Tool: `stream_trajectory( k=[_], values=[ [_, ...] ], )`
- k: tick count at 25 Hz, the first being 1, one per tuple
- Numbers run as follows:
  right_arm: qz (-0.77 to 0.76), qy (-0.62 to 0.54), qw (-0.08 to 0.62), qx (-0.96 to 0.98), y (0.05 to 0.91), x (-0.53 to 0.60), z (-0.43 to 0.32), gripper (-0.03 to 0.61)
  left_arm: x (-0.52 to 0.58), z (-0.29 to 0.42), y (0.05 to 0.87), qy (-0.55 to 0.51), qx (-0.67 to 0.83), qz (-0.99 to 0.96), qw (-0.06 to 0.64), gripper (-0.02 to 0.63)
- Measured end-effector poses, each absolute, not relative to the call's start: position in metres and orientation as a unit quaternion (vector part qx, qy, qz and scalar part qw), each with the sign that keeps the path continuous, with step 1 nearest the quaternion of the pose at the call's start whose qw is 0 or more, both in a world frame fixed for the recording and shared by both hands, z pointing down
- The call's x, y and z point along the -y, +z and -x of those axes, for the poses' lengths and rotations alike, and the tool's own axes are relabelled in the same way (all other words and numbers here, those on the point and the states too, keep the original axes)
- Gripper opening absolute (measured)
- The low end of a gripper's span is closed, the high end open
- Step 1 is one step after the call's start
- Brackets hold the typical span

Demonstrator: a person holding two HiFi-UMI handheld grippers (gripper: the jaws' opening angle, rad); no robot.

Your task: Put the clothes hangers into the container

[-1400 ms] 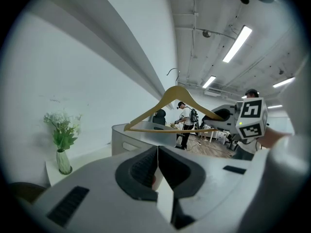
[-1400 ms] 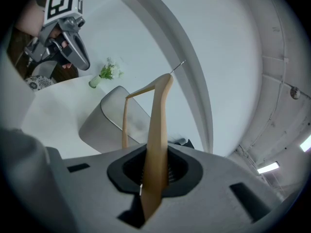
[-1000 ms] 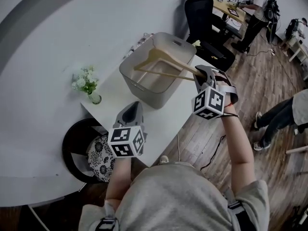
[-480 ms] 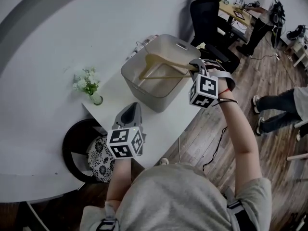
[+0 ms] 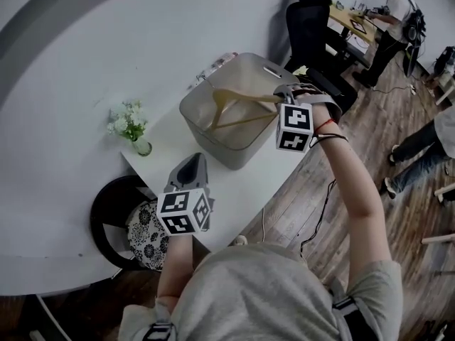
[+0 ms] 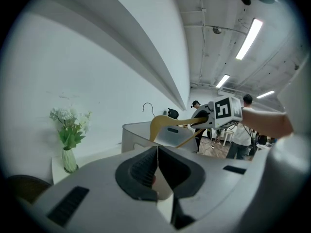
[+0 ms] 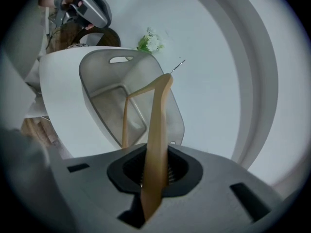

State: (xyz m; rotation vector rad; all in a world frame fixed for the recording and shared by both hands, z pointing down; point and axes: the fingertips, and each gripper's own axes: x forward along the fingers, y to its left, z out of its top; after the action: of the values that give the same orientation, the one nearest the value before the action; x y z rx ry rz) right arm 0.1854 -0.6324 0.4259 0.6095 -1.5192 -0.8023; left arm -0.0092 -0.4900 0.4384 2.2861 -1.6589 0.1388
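A wooden clothes hanger hangs over the open top of the grey plastic container on the white table. My right gripper is shut on one end of the hanger, whose metal hook points away past the container. The left gripper hovers low over the table's near part, shut and with nothing in it. In the left gripper view the jaws meet at the left gripper, and the hanger shows beyond, above the container.
A small vase of flowers stands at the table's left corner. A black round stool sits below the table's left side. A black office chair is behind the container. People stand at the far right on the wood floor.
My right gripper has carried the hanger up and left, from the container's right rim to over its opening. The left gripper has stayed put.
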Motion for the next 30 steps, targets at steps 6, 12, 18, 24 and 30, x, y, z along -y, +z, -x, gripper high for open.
stream_trajectory(
  k=[6,12,18,24,30],
  values=[
    [-0.250,-0.358,0.611,0.660,0.429,0.645,-0.173,0.049,0.495,0.010,0.442,0.049,0.583,-0.796,0.158,0.008],
    [-0.246,-0.354,0.608,0.667,0.433,0.653,-0.161,0.049,0.498,0.014,0.444,0.049,0.587,-0.792,0.161,0.009],
    [-0.252,-0.329,0.620,0.667,0.435,0.666,-0.169,0.054,0.499,0.017,0.446,0.052,0.589,-0.789,0.164,0.008],
    [-0.263,-0.308,0.633,0.659,0.445,0.681,-0.184,0.057,0.501,0.017,0.449,0.055,0.589,-0.789,0.166,0.008],
    [-0.269,-0.301,0.644,0.650,0.459,0.692,-0.198,0.058,0.504,0.018,0.450,0.057,0.590,-0.788,0.166,0.009]
  ],
)
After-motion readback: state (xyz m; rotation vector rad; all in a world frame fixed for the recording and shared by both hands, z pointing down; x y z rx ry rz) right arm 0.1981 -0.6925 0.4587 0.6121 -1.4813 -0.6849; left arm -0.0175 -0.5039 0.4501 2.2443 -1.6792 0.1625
